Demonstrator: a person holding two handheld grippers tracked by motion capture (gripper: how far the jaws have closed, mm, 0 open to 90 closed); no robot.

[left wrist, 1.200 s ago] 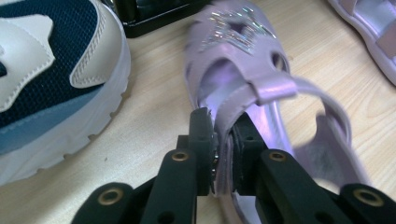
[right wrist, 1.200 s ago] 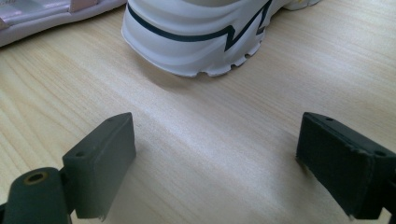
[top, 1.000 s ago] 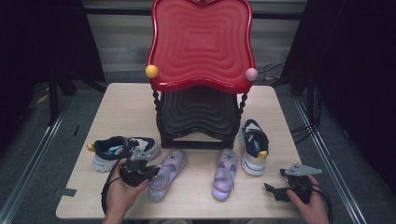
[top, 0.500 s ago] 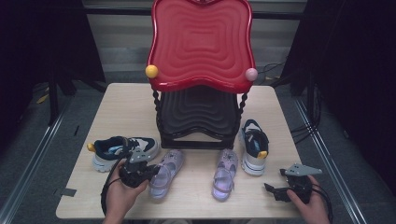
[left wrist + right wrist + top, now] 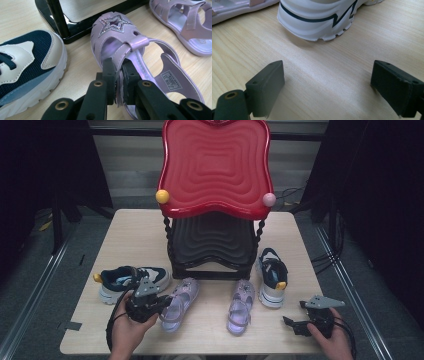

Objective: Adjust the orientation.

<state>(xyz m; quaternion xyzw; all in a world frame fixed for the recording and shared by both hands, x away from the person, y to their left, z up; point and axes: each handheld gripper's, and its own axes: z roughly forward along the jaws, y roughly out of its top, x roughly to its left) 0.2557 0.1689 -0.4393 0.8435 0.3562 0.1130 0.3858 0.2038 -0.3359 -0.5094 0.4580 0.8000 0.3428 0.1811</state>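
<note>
Left gripper (image 5: 119, 82) clamps the lilac plastic star-toed sandal's (image 5: 140, 57) side strap, just beside the black rack base (image 5: 75, 22). Its white insole label's (image 5: 170, 80) print is too small to read.

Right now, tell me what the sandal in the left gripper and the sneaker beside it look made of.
Lilac sandal: likely soft moulded plastic or faux leather, with a pearly sheen and a glittery star; its side wall is pinched between the left gripper fingers. Sneaker: navy woven mesh, cream smooth panels that could be synthetic leather, thick matte sole, probably foam or rubber.
</note>
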